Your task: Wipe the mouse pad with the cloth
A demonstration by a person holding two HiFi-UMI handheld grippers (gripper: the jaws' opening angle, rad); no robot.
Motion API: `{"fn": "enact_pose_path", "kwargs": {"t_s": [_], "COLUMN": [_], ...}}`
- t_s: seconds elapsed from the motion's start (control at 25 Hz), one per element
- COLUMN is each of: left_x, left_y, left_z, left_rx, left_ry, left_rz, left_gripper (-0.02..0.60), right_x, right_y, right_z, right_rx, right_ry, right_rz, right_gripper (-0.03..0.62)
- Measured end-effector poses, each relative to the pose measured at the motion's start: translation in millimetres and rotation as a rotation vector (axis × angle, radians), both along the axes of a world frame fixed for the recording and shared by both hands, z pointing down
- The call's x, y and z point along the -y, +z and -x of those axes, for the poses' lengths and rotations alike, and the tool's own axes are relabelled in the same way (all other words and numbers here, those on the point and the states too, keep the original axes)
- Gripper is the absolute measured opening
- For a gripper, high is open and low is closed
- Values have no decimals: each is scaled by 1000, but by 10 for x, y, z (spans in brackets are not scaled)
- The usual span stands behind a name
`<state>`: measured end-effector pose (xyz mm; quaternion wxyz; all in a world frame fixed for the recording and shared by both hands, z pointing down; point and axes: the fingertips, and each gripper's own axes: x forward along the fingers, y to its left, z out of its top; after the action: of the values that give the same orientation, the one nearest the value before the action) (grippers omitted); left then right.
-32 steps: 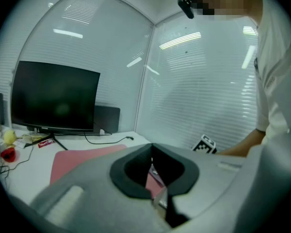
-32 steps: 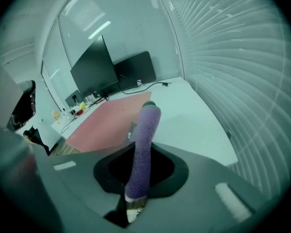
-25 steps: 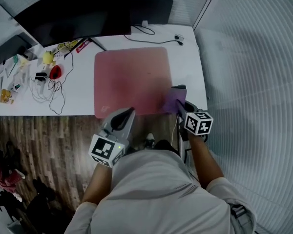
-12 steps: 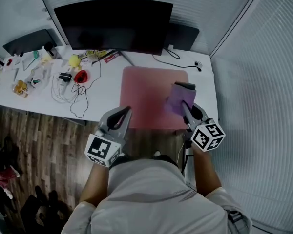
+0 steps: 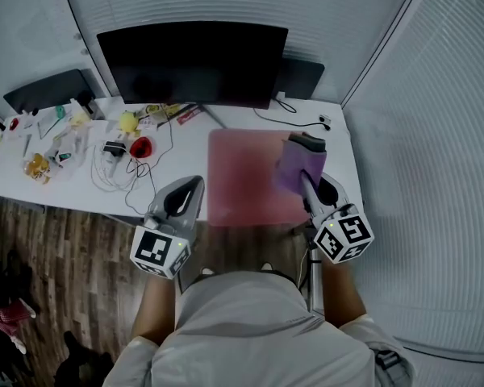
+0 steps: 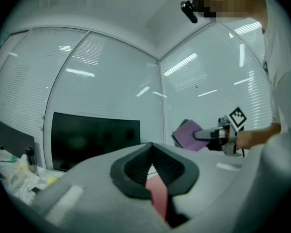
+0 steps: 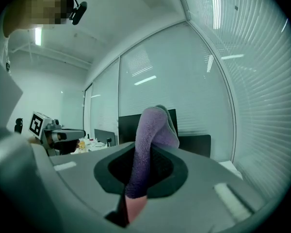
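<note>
- right tool (image 5: 303, 176) is clamped on the purple cloth (image 5: 297, 160); its own view shows the cloth (image 7: 148, 144) pinched between the jaws and standing up past the tips.
- left tool (image 5: 190, 187) has its jaws together at the tips with nothing between them; in its own view only the pink of the pad shows through the slit behind the tips.
- the mouse pad (image 5: 246, 176) lies flat on the tabletop (image 5: 189, 147), below the right tool's tip and spreading out to that tool's left.
- the cloth hangs over the pad's right-hand strip. from the left tool's view it (image 6: 188, 134) looks lifted clear of the surface, though i can't be sure it isn't touching.
- the pad looks close to square, so i see no long axis to follow; most of its uncovered area runs leftward from the cloth.
- the right tool is plainly the nearer one. the left tool sits just off the pad's near left corner, apart from the cloth.
- my read: the next move is down onto the pad, then a sweep toward the left tool's side.
</note>
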<state>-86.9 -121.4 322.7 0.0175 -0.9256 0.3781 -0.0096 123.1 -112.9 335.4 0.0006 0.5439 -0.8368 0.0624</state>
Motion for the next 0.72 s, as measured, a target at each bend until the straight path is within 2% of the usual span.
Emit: {"fn": "enact_pose_path", "kwargs": {"t_s": [0.72], "left_x": [19], "left_y": [-34], "left_z": [-222], "left_rx": [3], "left_ry": [20], "left_rz": [0], "left_gripper": [3], "right_x": [-91], "right_y": [-100], "right_z": [-203], "right_rx": [-9], "right_ry": [13], "right_rz": [-5], "right_gripper": [40]}}
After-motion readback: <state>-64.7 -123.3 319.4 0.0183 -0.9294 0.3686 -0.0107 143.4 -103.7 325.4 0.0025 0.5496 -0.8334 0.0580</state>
